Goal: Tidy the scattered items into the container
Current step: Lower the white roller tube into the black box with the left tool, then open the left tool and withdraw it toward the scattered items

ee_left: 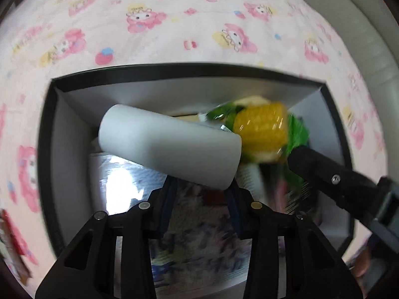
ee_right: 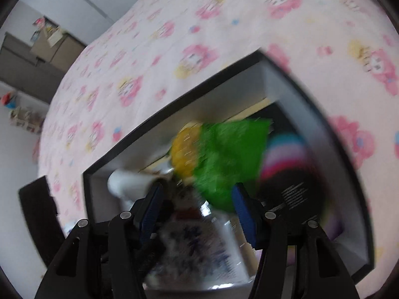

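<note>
left wrist view: the left gripper hangs over an open black-rimmed box with grey inner walls, set on a pink cloth printed with cartoon figures. its blue-padded jaws are closed on a white cylinder, which lies tilted across the fingertips above the box. just right of the cylinder, a packet of yellow corn in green wrapping is above the box interior, blurred, and the black finger of the right gripper reaches in from the right and meets it. a shiny printed packet lies flat on the box floor.

right wrist view: the right gripper points down into the same box. its jaws stand apart, with the green corn packet between and just beyond them; heavy blur hides whether the pads touch it. the white cylinder shows at the left, a striped object at the right.
</note>
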Motion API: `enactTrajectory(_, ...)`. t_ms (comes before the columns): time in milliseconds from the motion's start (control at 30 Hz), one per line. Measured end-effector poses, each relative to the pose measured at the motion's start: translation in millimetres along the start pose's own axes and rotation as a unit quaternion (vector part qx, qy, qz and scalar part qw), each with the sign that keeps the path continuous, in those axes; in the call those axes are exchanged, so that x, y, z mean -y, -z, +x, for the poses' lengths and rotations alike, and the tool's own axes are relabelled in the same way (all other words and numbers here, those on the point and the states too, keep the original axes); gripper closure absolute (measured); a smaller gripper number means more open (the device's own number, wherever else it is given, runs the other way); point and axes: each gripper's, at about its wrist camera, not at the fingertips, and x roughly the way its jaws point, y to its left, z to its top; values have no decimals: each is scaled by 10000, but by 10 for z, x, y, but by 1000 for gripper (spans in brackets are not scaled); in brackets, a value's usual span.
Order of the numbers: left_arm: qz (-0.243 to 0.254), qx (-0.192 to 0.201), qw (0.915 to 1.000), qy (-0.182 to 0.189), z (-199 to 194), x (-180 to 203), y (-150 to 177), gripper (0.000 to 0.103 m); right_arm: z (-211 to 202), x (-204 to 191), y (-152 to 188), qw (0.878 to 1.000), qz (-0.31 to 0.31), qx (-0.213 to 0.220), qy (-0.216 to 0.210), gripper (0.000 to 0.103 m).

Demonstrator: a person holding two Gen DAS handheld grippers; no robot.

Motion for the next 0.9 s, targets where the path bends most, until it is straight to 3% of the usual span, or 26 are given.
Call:
enactTrajectory(100, -164, 96, 9997, 152, -7, -50, -80, 63, -11, 30, -16, 9999, 85, 72, 9, 48)
enactTrajectory(333, -288, 497, 9965, 604, -343, -226, 89, 63, 53, 49, -29, 9995, 213, -124, -184, 47)
enactTrajectory(600, -358, 944, 9889, 1091, -698, -398, 289, 63, -3, -151, 75, 9995, -310, -24, 45, 47)
enactTrajectory(900, 100, 1634, 9863, 220, -1274, -507, 657, 56, -213, -679, 512, 9898, -1410, 216, -26, 47)
